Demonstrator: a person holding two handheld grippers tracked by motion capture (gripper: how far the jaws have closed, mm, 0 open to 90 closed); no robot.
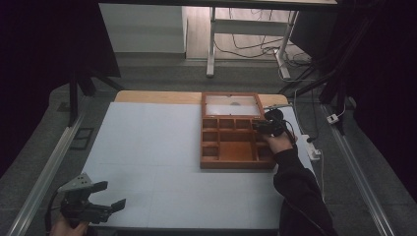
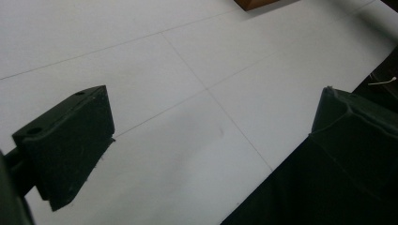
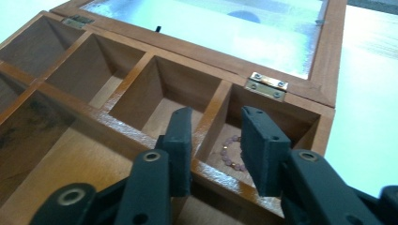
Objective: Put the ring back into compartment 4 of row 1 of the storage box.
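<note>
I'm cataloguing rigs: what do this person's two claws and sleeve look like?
Both are black. The left claw has blocky wedge pads and a grey three-cornered plate on top. The right claw has flat rectangular pads on arms with round pivot holes. The sleeve is dark.

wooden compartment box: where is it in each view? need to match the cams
High view: the wooden box lies open, right of centre on the white table, with the right gripper at its far-right compartments.
Left gripper view: one brown corner at the top edge.
Right gripper view: compartments cover most of the frame.
Shared landmark: the glass-paned lid.
</note>
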